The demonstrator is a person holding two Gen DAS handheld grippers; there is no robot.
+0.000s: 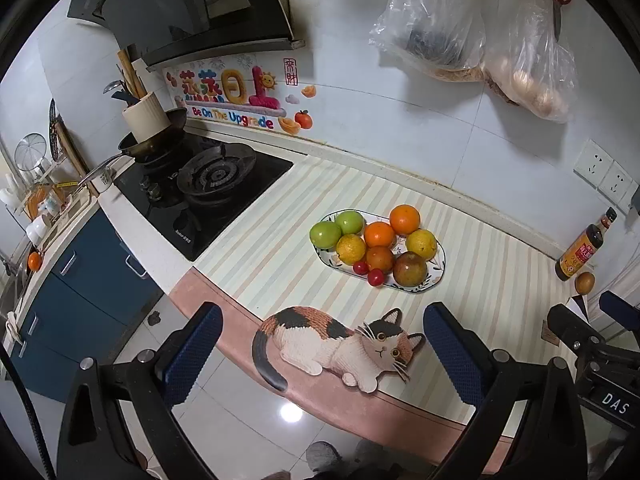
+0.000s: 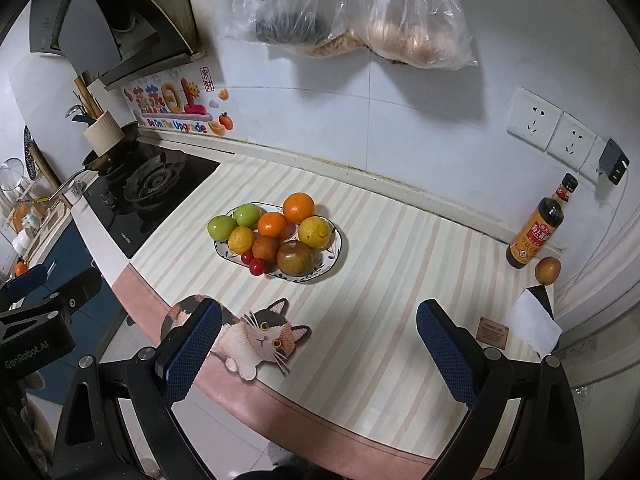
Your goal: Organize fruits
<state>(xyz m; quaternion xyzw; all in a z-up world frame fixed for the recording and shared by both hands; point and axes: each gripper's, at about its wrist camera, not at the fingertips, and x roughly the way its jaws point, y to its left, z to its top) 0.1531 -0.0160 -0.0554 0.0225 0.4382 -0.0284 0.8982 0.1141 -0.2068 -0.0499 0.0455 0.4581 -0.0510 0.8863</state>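
An oval plate (image 1: 439, 264) piled with fruit sits mid-bench on a striped mat (image 1: 280, 248): two green fruits (image 1: 325, 234), oranges (image 1: 405, 219), yellow citrus and two small red fruits (image 1: 375, 277). Both the left tongs (image 1: 322, 344) and the right tongs (image 2: 318, 338) gape wide, holding nothing, short of the plate. Only the right view fully shows the wall sockets (image 2: 534, 118) and a lone brown fruit (image 2: 547, 270) beside the sauce bottle (image 2: 538, 228). The left view cuts that corner off. Hanging bags' (image 2: 412, 20) contents are unclear.

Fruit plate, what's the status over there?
Left gripper open, right gripper open, both empty. Fruit piled on plate; one stray fruit beside bottle. Nothing in the way.
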